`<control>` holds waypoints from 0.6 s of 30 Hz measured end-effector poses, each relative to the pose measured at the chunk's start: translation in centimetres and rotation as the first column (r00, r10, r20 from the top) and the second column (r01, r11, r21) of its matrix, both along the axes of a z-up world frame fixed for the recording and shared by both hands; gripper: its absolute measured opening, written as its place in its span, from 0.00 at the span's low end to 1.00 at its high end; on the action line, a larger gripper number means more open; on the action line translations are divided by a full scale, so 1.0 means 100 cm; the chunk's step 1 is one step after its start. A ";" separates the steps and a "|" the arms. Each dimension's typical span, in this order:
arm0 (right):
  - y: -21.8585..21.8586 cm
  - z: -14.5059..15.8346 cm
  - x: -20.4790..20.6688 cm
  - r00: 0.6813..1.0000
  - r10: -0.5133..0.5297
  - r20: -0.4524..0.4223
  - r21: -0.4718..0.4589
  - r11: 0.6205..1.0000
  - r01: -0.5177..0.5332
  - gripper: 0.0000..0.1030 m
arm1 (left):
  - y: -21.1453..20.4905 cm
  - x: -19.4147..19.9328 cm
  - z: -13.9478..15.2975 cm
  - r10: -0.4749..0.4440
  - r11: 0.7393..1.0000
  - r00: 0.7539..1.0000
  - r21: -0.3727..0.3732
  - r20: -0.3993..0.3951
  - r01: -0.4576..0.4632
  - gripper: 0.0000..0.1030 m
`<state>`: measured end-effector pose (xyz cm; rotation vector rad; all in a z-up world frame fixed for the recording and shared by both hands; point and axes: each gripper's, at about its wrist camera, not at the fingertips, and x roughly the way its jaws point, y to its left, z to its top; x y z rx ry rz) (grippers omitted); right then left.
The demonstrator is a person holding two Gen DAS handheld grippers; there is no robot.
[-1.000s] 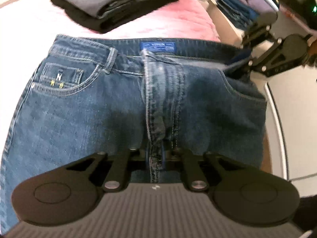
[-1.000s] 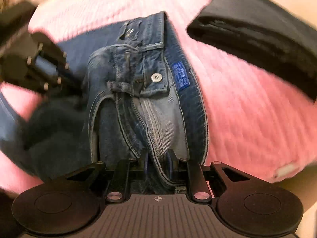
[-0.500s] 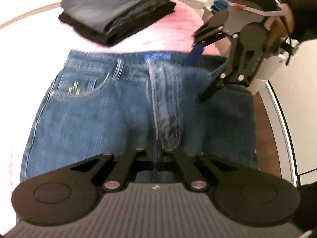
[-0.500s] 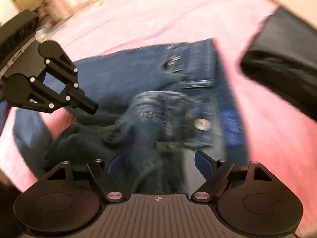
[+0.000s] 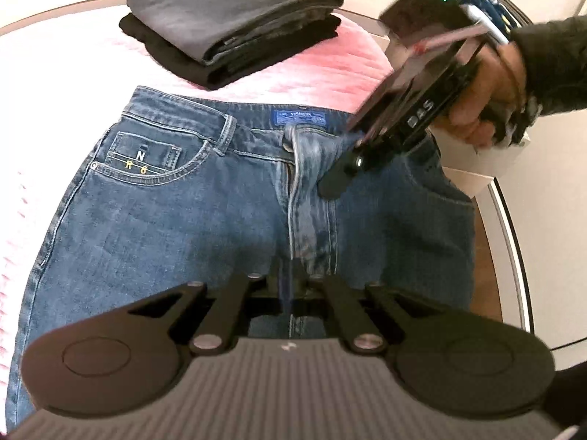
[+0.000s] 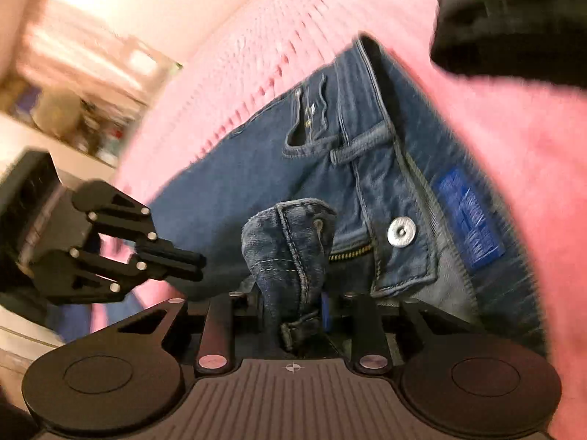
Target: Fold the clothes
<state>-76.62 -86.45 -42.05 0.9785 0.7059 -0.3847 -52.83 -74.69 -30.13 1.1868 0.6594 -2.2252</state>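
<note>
Between the fingers of the right gripper [image 6: 293, 315], a bunched flap of denim from the fly is clamped; the gripper is closed on the jeans [image 5: 154, 227] at the unbuttoned waistband, just beside the metal button [image 6: 402, 233] and the blue label [image 6: 469, 220]. In the left wrist view the same right gripper, held in the person's hand [image 5: 484, 102], hangs over the fly area and its image is motion-blurred.

The left gripper [image 5: 290, 293] sits low over the crotch seam with its fingers drawn close together. From the right wrist view its fingers appear pressed together with no cloth visible between them, so it is judged clenched on nothing, though a thin pinch of fabric cannot be ruled out.

The jeans lie front side up and spread flat on the pink cover of the table [image 5: 66, 73], waistband toward the far edge. No fold is made in them yet. A folded stack of dark clothes [image 5: 227, 25] rests beyond the waistband, apart from it.

Judged progress: earlier garments appear finished; this pair is at its first step. Remaining work is judged to be doubling one leg over the other lengthwise, then folding across and stacking.
</note>
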 end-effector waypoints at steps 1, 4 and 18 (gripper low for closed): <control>0.005 0.014 0.002 0.999 -0.002 -0.043 -0.063 0.998 -0.001 0.23 | 0.003 0.002 0.001 0.000 1.000 1.000 -0.004 0.005 0.000 0.00; 0.035 0.061 0.022 0.968 -0.013 -0.249 -0.350 0.934 -0.078 0.24 | 0.009 0.012 0.003 0.034 0.999 0.999 0.003 0.010 -0.034 0.01; 0.042 0.065 0.080 0.879 -0.275 -0.389 -0.525 0.851 0.034 0.80 | 0.140 0.191 0.015 0.467 0.876 0.830 -0.034 0.306 -0.481 0.18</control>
